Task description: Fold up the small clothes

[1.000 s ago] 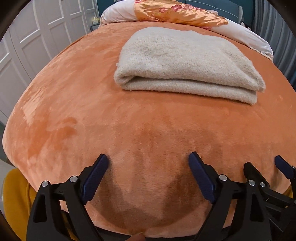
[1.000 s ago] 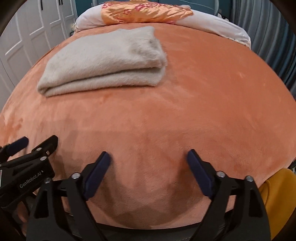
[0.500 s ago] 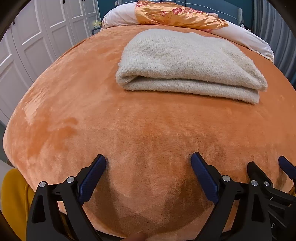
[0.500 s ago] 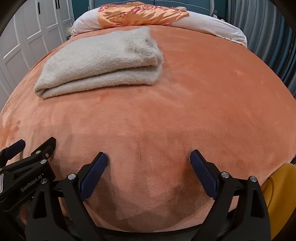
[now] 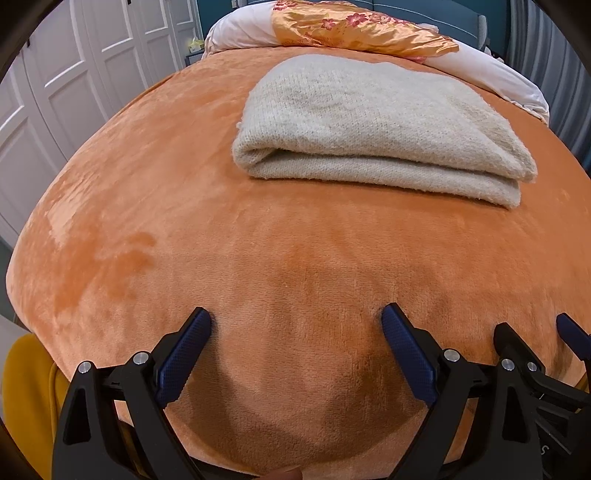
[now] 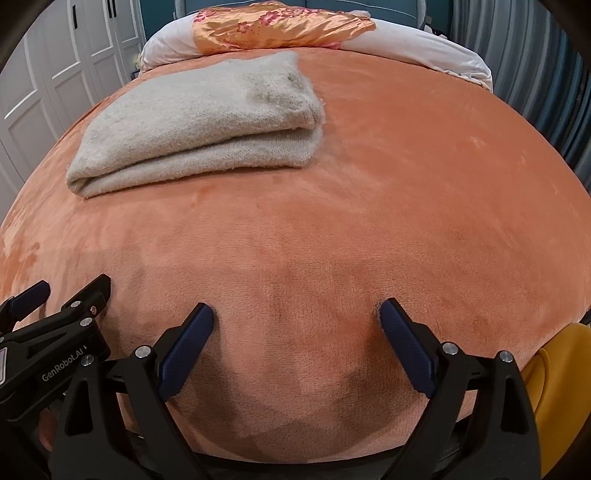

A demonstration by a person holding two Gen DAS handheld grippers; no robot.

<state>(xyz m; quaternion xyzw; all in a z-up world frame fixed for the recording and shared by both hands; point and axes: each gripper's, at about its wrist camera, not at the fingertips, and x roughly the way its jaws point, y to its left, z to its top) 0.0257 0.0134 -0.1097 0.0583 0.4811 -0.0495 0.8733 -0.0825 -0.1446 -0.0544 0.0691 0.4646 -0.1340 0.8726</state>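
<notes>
Currently we're hovering both the left gripper [image 5: 295, 332] and right gripper [image 6: 295, 325] wide apart, empty, short of the sweater [image 5: 376, 122]; soft, floppy knit, so we're eyeing its near folded edge.

You are in a bedroom of a home. In front of you lies a bed [image 5: 184, 229] covered by a plush orange blanket [image 6: 388, 192]. At its far end a white pillow [image 5: 236, 35] runs across the head, with an orange satin cloth printed with pink flowers [image 5: 354, 31] draped over it. Behind that stands what looks like a teal upholstered headboard [image 5: 424, 11], though only a strip of it shows. On the left, white panelled wardrobe doors [image 5: 74, 62] line the wall; on the right hang grey-blue pleated curtains [image 6: 524, 62].
</notes>
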